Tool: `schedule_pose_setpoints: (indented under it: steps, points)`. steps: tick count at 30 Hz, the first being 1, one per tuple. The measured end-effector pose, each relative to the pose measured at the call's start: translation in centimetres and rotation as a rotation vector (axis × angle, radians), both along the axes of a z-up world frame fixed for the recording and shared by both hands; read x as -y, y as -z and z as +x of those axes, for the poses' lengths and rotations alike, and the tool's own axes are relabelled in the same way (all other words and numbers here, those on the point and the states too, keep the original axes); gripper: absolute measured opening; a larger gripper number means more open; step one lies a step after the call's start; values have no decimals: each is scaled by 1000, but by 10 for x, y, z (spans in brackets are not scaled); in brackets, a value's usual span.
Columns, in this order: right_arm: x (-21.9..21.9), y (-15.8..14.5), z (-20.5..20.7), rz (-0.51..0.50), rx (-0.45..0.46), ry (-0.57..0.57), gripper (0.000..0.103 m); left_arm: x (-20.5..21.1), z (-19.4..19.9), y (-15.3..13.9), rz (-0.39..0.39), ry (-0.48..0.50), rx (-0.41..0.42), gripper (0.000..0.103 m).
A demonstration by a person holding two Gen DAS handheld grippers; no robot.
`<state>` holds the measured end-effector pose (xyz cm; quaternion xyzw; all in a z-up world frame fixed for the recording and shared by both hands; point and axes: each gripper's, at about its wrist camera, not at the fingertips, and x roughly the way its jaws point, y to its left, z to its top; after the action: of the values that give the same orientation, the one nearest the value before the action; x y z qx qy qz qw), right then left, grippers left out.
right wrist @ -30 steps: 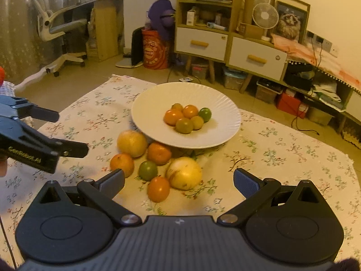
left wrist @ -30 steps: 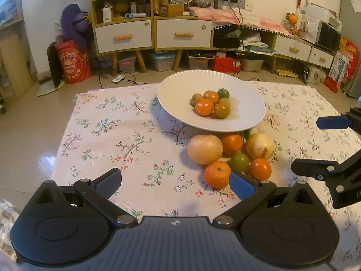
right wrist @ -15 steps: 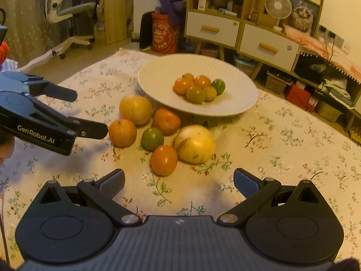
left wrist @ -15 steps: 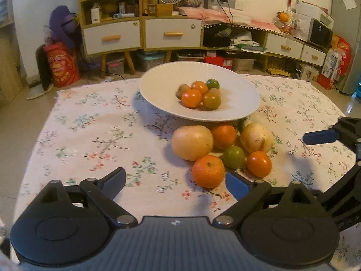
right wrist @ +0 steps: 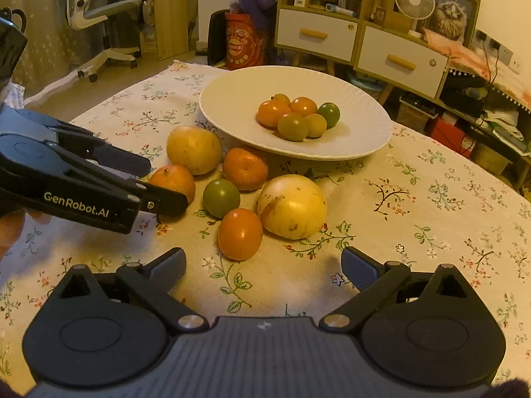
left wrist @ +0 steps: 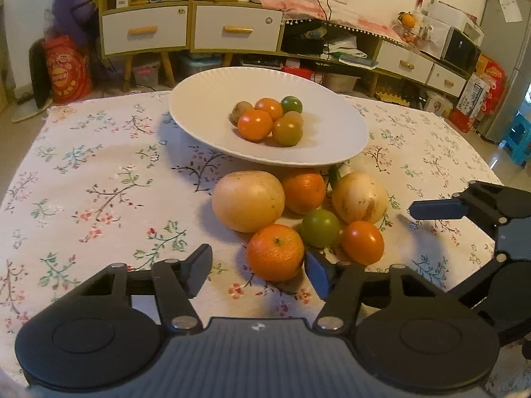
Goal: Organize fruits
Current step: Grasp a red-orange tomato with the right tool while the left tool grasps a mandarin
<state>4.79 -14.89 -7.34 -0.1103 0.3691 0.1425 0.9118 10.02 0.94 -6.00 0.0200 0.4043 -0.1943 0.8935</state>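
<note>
A white plate [left wrist: 205,99] [right wrist: 232,99] on the floral cloth holds several small orange and green fruits. In front of it lies a loose cluster: two large yellow fruits [left wrist: 248,200] [right wrist: 292,206], oranges, a green fruit [left wrist: 320,228] [right wrist: 221,198] and a small orange-red fruit [left wrist: 362,242] [right wrist: 240,233]. My left gripper [left wrist: 259,270] is open, its fingers either side of the nearest orange [left wrist: 275,252] [right wrist: 172,180]. My right gripper [right wrist: 264,265] is open and empty, just short of the orange-red fruit.
The table's floral cloth [left wrist: 99,182] spreads left of the fruit. Behind the table stand a drawer cabinet [left wrist: 189,30], a red bag [left wrist: 68,69] and low shelves with clutter. An office chair [right wrist: 99,16] stands far left in the right wrist view.
Both grippers have moved forward and lower toward the loose fruit. The left gripper's fingers now flank the nearest orange. Both stay open.
</note>
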Motion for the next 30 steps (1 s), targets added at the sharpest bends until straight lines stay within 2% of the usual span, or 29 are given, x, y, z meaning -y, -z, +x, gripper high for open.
schedule_pose_setpoints:
  steps: [4, 9, 13, 15, 30]
  points:
    - [-1, 2, 3, 15, -3, -5, 92, 2, 1, -1, -14, 11, -4, 35]
    - [-2, 3, 9, 36, -3, -17, 77, 2, 2, -1, -25, 22, -3, 28]
    - [-3, 3, 14, 59, -10, -3, 77, 3, 5, -1, -38, 32, -10, 21]
    - [-3, 3, 15, 61, -10, 0, 70, 4, 5, -1, -38, 33, -14, 21]
    - [-4, 0, 14, 54, -39, -5, 46, 7, 6, -3, -13, 25, -28, 20]
